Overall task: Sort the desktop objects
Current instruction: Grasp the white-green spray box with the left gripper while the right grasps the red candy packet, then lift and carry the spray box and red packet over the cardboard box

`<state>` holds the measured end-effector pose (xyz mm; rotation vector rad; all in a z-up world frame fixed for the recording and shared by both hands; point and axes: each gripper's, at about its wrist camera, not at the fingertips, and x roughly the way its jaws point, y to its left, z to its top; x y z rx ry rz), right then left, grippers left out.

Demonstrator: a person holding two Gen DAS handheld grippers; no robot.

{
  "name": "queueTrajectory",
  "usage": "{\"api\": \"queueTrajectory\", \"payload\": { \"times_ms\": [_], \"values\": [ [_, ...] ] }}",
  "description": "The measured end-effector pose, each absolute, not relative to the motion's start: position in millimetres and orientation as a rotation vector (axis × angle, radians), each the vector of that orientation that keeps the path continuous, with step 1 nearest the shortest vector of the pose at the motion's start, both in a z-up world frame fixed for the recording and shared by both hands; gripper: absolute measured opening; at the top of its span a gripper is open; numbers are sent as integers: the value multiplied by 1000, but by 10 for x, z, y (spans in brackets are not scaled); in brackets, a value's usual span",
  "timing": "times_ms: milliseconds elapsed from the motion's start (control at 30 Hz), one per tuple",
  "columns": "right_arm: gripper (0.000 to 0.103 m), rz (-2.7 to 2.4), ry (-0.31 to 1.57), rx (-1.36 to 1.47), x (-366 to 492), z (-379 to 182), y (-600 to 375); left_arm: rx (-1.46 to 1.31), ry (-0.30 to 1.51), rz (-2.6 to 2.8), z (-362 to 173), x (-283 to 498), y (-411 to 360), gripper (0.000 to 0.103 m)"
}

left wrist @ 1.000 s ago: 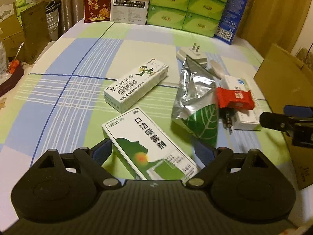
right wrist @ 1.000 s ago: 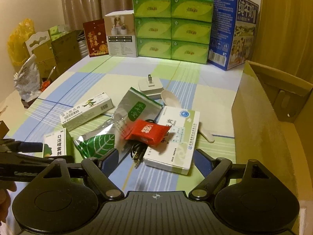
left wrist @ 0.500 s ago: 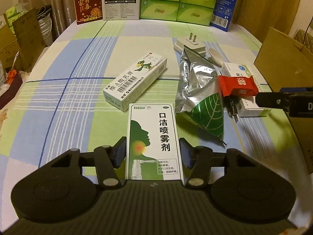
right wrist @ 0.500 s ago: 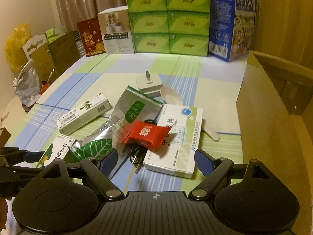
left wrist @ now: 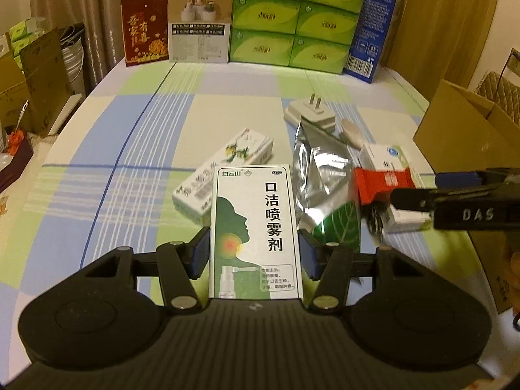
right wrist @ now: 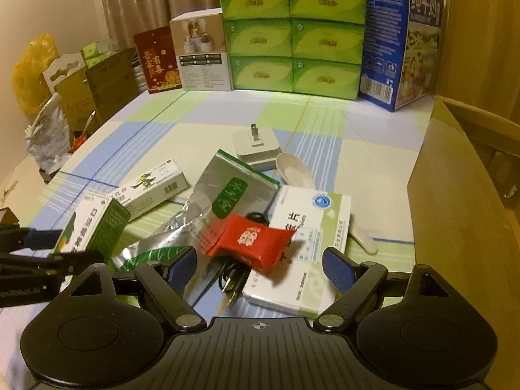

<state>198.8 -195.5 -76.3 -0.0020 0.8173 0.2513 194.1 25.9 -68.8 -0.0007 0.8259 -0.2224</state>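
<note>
The left gripper [left wrist: 253, 253], now clenched on the green-and-white spray box [left wrist: 255, 227], lifts it (first item secured); the right gripper [right wrist: 260, 269] hangs released.

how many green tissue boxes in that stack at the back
6 green tissue boxes stacked two wide, three high, between the white box and blue carton. More may hide behind.

"口洁喷雾剂" on spray box [left wrist: 256, 227]

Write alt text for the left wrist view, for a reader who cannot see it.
The left hand-held gripper clamps a green-and-white spray box above a checked tablecloth. Beyond lie a foil pouch, a red packet and a white plug.
</note>
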Motion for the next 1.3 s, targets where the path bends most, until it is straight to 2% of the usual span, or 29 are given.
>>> {"api": "queueTrajectory", "payload": {
  "times_ms": [233, 467, 533, 633, 667, 700, 933, 967, 1300],
  "values": [
    [81, 241, 849, -12, 2210, -913, -1896, 12, 822, -239, -670, 2182, 169, 51],
    [76, 243, 838, -95, 2293, -1020, -1782, 12, 829, -242, -694, 2272, 169, 51],
    [70, 246, 832, -135, 2284, -1031, -1751, 17, 832, -243, -703, 2265, 169, 51],
    [55, 253, 831, -151, 2258, -1021, -1739, 16, 837, -241, -706, 2261, 169, 51],
    [46, 253, 832, -147, 2253, -1013, -1744, 17, 838, -240, -706, 2261, 166, 51],
    [43, 252, 835, -134, 2251, -1004, -1759, 19, 839, -240, -702, 2258, 164, 51],
    [39, 244, 846, -21, 2183, -919, -1896, 15, 845, -238, -688, 2204, 183, 51],
    [30, 245, 842, -15, 2157, -896, -1910, 14, 846, -237, -683, 2184, 188, 51],
    [30, 259, 835, 47, 1819, -740, -1944, 28, 868, -264, -667, 1804, 191, 51]
  ]
}}
